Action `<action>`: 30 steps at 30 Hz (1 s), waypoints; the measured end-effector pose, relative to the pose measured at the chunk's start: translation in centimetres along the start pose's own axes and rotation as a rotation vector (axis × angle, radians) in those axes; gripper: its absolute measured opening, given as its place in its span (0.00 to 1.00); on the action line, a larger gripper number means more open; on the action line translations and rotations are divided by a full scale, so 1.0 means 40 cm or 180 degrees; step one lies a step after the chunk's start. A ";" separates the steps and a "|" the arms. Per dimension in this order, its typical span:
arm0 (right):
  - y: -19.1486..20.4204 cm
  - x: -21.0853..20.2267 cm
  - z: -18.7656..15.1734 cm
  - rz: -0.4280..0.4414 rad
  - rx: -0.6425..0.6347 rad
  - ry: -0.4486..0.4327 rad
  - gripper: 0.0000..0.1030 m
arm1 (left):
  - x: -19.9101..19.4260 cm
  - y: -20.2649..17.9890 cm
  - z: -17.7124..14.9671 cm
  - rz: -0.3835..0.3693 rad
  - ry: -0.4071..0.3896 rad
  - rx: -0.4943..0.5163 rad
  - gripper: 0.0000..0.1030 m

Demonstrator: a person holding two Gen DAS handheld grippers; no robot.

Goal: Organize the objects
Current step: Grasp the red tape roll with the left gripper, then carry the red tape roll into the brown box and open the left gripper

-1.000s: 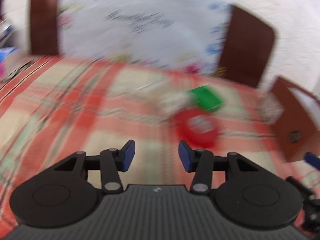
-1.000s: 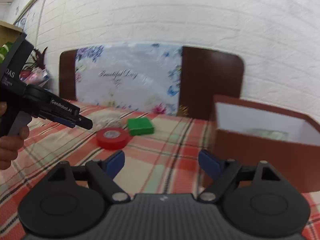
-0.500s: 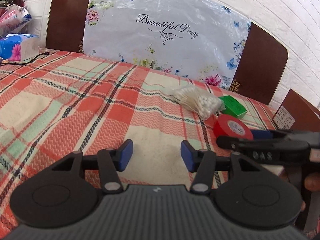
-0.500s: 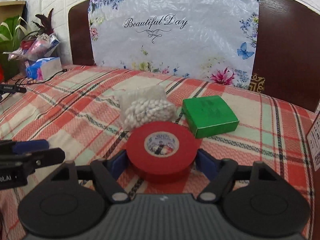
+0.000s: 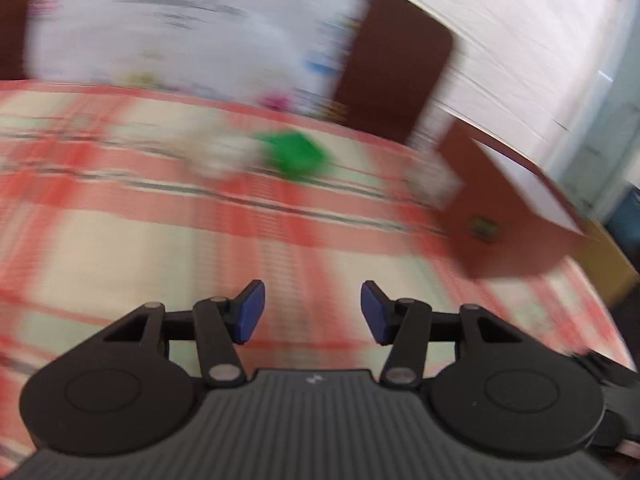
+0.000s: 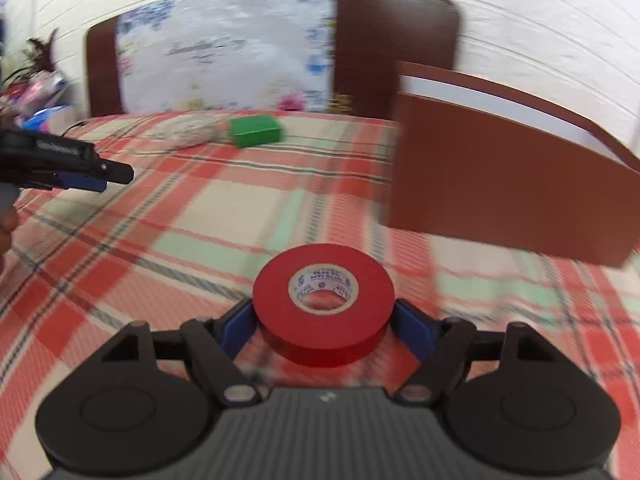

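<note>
My right gripper [image 6: 324,326] is shut on a red roll of tape [image 6: 324,302] and holds it above the checked tablecloth [image 6: 224,216]. A brown open box [image 6: 508,184] stands to its right and shows blurred in the left wrist view [image 5: 512,216]. A green box [image 6: 256,131] and a clear bag of white pieces [image 6: 188,133] lie at the far side; both show blurred in the left wrist view, the green box [image 5: 294,154] and the bag [image 5: 224,156]. My left gripper [image 5: 311,312] is open and empty over the cloth; it shows at the left in the right wrist view [image 6: 100,174].
A brown headboard with a flowered plastic cover [image 6: 224,52] stands behind the cloth against a white brick wall. Plants and packets [image 6: 36,92] sit at the far left.
My right gripper has closed on the red tape, lifted it and swung right toward the brown box. The left gripper has swung right, still open.
</note>
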State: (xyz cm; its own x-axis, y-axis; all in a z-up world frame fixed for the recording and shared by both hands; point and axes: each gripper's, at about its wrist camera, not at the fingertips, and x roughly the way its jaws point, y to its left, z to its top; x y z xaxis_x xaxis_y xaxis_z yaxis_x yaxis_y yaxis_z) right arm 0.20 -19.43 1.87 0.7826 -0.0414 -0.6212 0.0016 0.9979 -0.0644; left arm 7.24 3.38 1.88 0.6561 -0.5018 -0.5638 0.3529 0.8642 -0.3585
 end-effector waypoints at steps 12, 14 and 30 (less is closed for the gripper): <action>-0.051 -0.005 -0.028 0.0084 0.0127 -0.0074 0.73 | 0.184 -0.323 -0.059 -0.0290 0.1075 0.0720 0.33; -0.047 -0.012 -0.030 0.0077 0.0105 -0.0130 0.73 | 0.169 -0.341 -0.041 -0.0234 0.1040 0.0725 0.31; -0.352 0.013 0.209 -0.0990 0.0126 -0.1350 0.74 | 0.346 -0.651 0.249 -0.0641 0.0123 0.0951 0.36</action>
State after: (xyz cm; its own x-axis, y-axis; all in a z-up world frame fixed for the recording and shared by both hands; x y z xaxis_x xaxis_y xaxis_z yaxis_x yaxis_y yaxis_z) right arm 5.79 -33.10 8.99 0.9246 -0.3204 -0.2062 0.2909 0.9431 -0.1609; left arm 13.77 -25.71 10.82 0.5298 -0.6591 -0.5338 0.6556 0.7175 -0.2352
